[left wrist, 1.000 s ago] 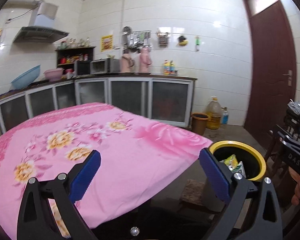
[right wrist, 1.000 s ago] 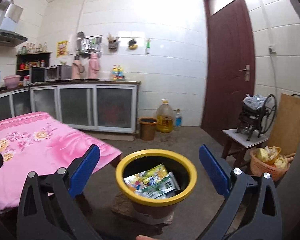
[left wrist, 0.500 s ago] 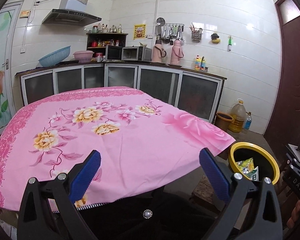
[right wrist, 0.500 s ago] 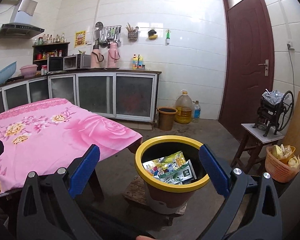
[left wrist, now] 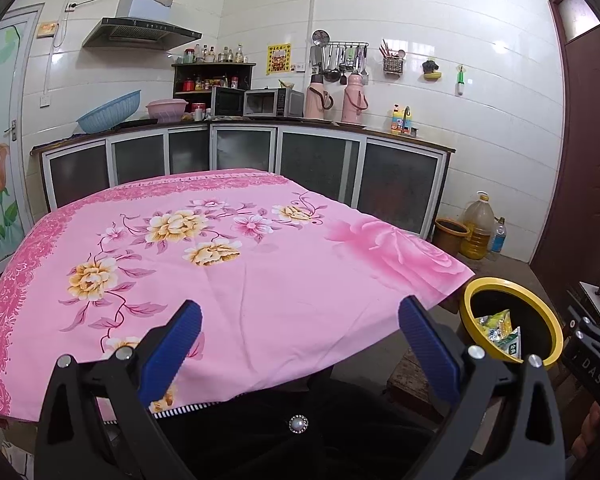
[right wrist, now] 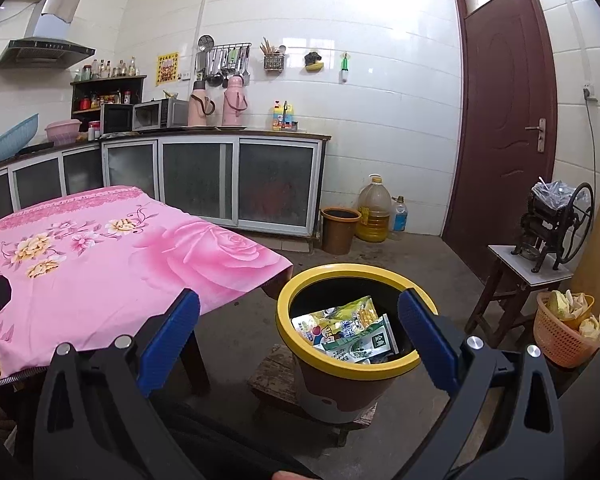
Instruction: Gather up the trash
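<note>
I see one bin holding about three wrappers, and my left gripper and right gripper both released, empty.

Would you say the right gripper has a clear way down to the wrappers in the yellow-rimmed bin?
Probably yes. The right gripper is open and empty, the bin has no lid, and the wrappers lie exposed on top with nothing between them.

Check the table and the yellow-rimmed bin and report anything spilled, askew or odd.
Nothing stands out. The pink floral tablecloth lies flat with no litter on it, the yellow-rimmed bin stands upright, and the snack wrappers sit inside it. Both grippers, left and right, are open and hold nothing.
</note>
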The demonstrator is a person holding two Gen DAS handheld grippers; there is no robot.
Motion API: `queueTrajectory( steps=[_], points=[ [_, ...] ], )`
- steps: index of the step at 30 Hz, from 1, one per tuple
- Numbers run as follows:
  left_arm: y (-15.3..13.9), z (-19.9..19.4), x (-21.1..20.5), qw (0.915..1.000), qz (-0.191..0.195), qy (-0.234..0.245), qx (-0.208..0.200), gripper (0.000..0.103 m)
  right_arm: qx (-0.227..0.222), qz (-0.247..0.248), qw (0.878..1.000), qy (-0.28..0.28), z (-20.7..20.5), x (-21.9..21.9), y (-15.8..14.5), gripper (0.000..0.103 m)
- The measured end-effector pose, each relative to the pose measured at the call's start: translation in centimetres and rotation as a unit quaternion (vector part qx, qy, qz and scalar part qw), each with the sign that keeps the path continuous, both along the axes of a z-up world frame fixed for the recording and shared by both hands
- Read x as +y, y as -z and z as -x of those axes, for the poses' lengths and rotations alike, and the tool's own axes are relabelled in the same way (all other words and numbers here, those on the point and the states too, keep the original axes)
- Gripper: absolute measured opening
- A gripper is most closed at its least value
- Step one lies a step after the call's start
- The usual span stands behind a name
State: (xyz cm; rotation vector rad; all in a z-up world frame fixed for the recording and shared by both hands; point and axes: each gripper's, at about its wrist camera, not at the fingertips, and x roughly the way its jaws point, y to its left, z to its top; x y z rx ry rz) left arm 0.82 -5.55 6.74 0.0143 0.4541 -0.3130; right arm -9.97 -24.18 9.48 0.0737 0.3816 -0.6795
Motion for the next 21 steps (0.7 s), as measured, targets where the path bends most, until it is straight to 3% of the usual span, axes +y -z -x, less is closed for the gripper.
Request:
queueTrajectory(
  steps=[21],
  points=[
    [0.15, -0.05, -0.09, 0.9999, -0.005, 0.012, 0.001, 0.095, 0.002, -0.007, 1.0, 0.008, 0.14, -0.54, 0.28, 0.095]
  ],
)
